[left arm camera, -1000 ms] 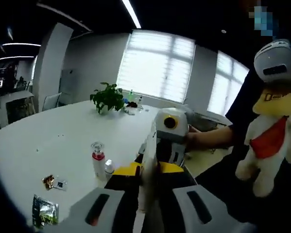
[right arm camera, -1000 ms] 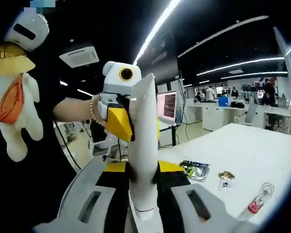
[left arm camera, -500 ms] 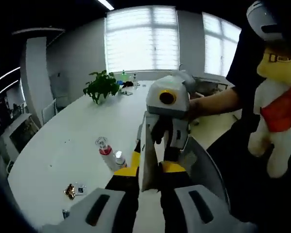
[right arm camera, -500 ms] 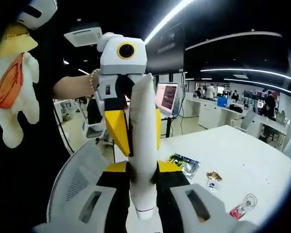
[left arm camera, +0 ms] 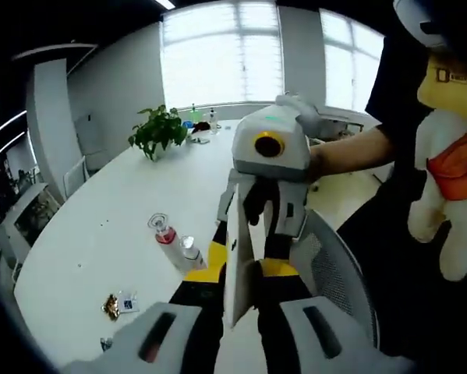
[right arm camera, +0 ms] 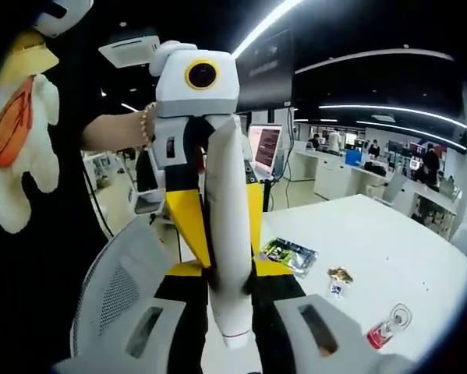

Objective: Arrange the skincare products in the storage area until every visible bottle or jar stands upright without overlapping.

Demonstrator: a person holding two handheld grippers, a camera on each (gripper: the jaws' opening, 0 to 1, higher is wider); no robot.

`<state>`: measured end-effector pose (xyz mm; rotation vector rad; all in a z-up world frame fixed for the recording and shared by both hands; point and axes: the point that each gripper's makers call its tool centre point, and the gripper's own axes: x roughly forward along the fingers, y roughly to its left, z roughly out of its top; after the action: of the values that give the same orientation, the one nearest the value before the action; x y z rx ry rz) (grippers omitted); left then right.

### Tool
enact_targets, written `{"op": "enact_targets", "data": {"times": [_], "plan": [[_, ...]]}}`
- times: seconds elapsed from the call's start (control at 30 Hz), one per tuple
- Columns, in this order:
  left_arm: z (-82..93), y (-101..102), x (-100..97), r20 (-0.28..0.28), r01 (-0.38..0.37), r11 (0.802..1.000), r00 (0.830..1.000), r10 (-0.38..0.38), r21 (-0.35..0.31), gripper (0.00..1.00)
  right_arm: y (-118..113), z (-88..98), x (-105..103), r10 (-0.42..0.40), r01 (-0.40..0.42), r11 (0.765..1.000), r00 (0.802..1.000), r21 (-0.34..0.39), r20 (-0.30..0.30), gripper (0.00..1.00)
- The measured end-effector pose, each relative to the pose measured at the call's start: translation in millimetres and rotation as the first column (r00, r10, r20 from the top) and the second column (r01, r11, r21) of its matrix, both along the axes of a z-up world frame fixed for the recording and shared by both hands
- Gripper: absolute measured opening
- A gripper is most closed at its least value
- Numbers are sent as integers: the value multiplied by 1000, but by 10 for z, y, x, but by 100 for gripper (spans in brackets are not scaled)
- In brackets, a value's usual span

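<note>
One white tube [right arm camera: 228,249] is seen in the air over the white table [left arm camera: 100,234], clamped at opposite ends between the jaws of the left gripper [left arm camera: 239,312] and the right gripper [right arm camera: 231,300]; it is long, plain and tapered. Two small bottles [left arm camera: 171,245] lie together on the table, one red-banded with a clear cap, near one plant [left arm camera: 157,134]
</note>
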<state>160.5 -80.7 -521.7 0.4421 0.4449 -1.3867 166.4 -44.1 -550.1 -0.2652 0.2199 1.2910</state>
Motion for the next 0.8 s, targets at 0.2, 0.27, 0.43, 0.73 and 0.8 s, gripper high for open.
{"op": "enact_targets", "data": {"times": [0.2, 0.27, 0.43, 0.73, 0.8], "plan": [[-108, 24, 55, 10, -7, 1000, 1000, 7, 18, 12, -4, -108, 52, -32, 32, 999, 999, -14, -28, 21], [-136, 24, 68, 13, -6, 1000, 1000, 6, 20, 12, -11, -138, 59, -29, 29, 999, 999, -19, -41, 21], [-203, 10, 92, 11, 0, 999, 1000, 0, 41, 12, -22, -218, 83, -44, 42, 999, 997, -33, -58, 22], [-357, -45, 133, 22, 36, 996, 999, -38, 85, 11, -88, -381, 150, -95, 93, 995, 993, -29, -65, 23], [-409, -60, 154, 24, 40, 994, 999, -43, 100, 11, -94, -417, 167, -102, 100, 994, 993, -33, -66, 23]]}}
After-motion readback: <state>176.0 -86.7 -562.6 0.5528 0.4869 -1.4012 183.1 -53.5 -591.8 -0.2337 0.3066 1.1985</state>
